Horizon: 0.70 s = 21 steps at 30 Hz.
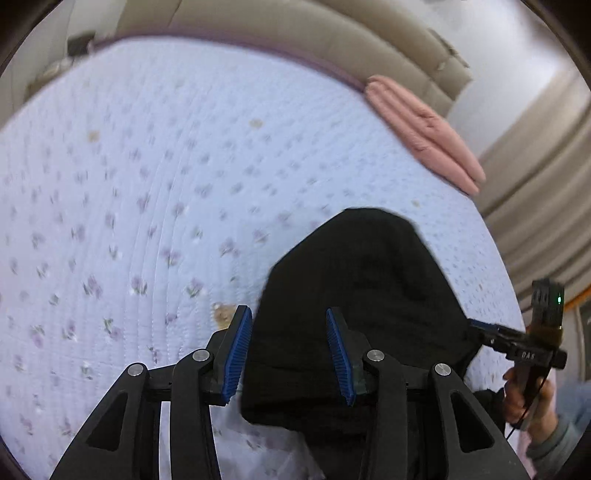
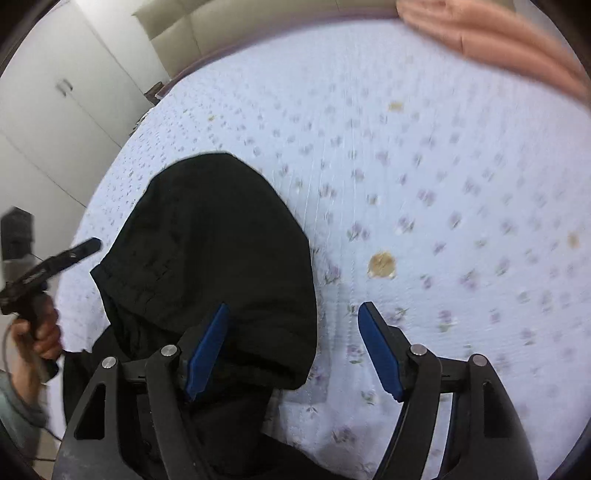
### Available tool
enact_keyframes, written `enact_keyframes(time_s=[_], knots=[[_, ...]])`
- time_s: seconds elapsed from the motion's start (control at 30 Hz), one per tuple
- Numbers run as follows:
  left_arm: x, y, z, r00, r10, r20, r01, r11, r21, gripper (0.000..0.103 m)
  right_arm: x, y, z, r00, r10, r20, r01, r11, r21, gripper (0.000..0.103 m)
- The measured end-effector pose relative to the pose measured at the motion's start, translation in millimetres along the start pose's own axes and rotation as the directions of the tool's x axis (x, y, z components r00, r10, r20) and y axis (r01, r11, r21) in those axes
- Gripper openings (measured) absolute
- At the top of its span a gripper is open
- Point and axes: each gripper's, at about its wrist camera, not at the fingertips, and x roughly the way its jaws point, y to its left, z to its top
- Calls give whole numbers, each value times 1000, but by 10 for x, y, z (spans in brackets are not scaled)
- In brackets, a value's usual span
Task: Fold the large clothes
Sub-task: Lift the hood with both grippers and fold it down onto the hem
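Observation:
A black garment (image 1: 362,295) lies in a folded heap on the bed's near edge; it also shows in the right wrist view (image 2: 218,254). My left gripper (image 1: 290,354) is open above the garment's left part, with its blue pads (image 1: 236,362) holding nothing. My right gripper (image 2: 295,350) is open over the garment's right edge and the sheet, empty. The right gripper shows from the side in the left wrist view (image 1: 480,326). The left gripper shows from the side in the right wrist view (image 2: 88,245).
The bed carries a pale quilted sheet with small purple flowers (image 1: 147,184) and a few brown stains (image 2: 382,264). A folded pink blanket (image 1: 424,133) lies at the far right corner. A beige headboard (image 1: 295,29) and white cupboards (image 2: 55,110) stand beyond.

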Motion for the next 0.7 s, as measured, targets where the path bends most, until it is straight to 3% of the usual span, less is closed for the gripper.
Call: enact_keyframes(time_s=[0.17,0.3,0.37,0.4,0.43,0.47,0.53,0.7], knots=[[287,182,-88,994,-81,-73,76,995,-68,44,253,77,11,997,63,-38,-62,998,24,75],[434,89,-81,989,-126,-82,122,991,-53,55,440,244,42,992,112,-57,-110,994,24,72],[454,8,-113,990,-120,-78,118,992,-34,56,482,280,63,993,110,-51,-109,994,21,69],[474,-22,-123,992,-101,-74,101,995,-12,51,502,290,48,994,102,-46,-101,995,21,67],[459,-65,-140,994,-87,-67,88,996,16,42,500,324,50,995,95,-39,-95,995,17,55],[375,-101,-143,996,-77,-45,79,996,46,19,475,356,80,996,85,-31,-85,996,12,50],[172,-181,-161,997,-79,-3,79,993,91,15,359,414,42,998,64,-8,-64,998,-11,30],[-539,-500,-420,992,-102,77,84,973,214,14,-236,686,-227,997,31,77,-23,994,-103,18]])
